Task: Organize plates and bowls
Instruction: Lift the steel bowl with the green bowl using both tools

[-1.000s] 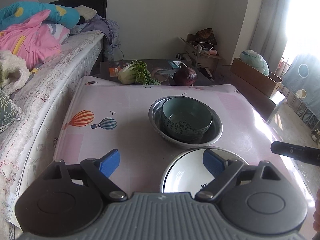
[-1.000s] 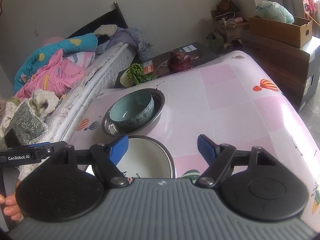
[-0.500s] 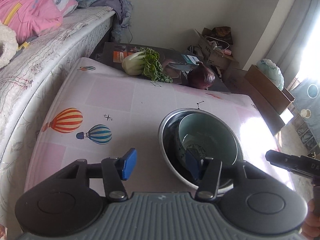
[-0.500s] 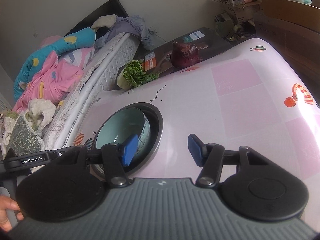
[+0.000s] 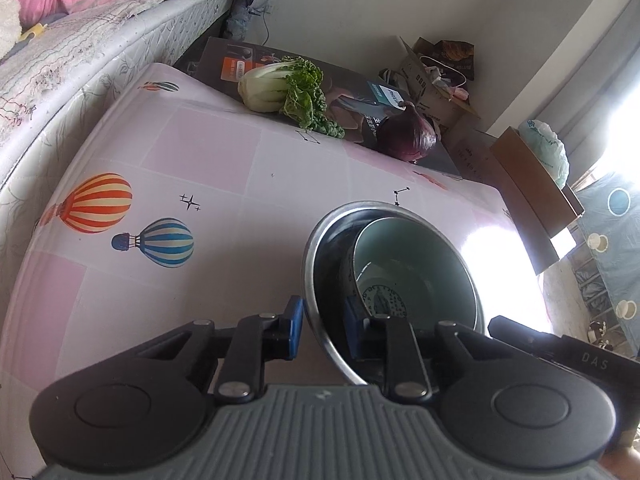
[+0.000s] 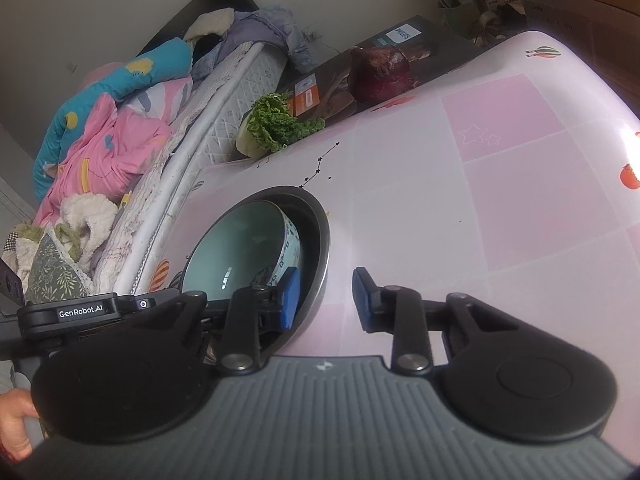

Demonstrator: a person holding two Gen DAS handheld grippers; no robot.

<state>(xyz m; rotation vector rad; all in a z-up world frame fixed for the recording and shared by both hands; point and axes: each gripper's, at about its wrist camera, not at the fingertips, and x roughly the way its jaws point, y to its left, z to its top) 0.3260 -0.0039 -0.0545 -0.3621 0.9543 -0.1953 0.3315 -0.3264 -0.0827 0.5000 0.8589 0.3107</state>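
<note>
A steel bowl (image 5: 316,264) stands on the pink table and holds a pale green ceramic bowl (image 5: 416,256). My left gripper (image 5: 322,330) straddles the steel bowl's near left rim, one blue pad outside and one inside, the jaws close around the rim with a small gap. My right gripper (image 6: 326,298) straddles the same steel bowl (image 6: 318,236) at its right rim, the left pad inside beside the green bowl (image 6: 240,244), the right pad outside and apart, jaws open. The second steel bowl seen earlier is out of view.
A green leafy cabbage (image 5: 280,88) and a purple cabbage (image 5: 408,138) lie on a dark box at the table's far edge. A bed (image 5: 80,40) with bedding runs along the left. Cardboard boxes (image 5: 532,176) stand to the right.
Both grippers moved forward and down past the near steel bowl to the far one. Each now straddles its rim, and both jaws have narrowed.
</note>
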